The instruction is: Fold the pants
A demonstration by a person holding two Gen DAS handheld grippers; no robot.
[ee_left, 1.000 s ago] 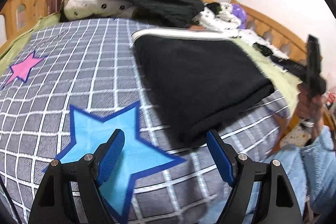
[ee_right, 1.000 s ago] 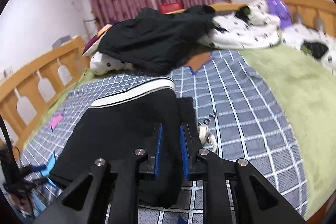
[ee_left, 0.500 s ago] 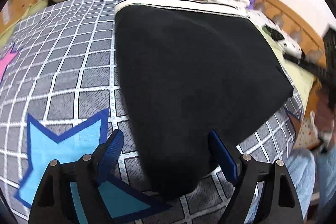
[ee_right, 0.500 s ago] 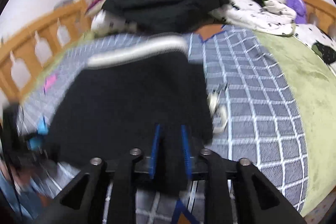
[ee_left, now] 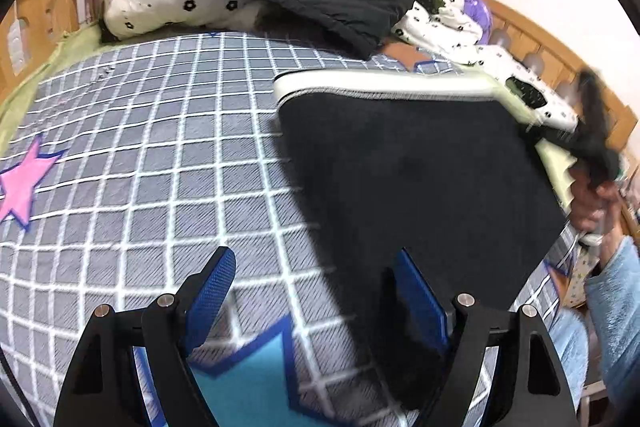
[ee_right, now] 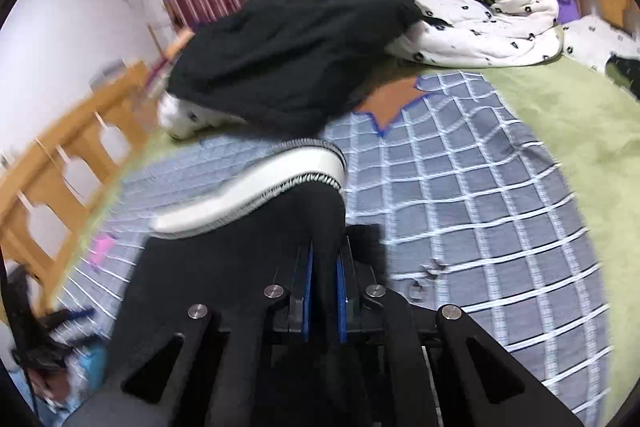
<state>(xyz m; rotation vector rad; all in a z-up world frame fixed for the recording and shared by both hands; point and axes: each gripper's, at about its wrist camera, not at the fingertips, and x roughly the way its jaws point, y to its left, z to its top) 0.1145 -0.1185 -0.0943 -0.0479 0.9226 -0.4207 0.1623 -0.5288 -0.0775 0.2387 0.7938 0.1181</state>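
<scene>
Pants (ee_left: pixel 420 179), one folded pair; two grippers, two stars.

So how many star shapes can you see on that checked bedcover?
3: a pink star at the left edge, a blue star between the left tool's fingers, and an orange star beside the black clothes heap. The pants may hide more.

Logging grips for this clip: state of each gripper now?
Left gripper: open, holding nothing.
Right gripper: shut on the black pants, jaws just closed.

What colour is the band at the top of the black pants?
White, the waistband on the black pants; clearest in the right wrist view.
</scene>
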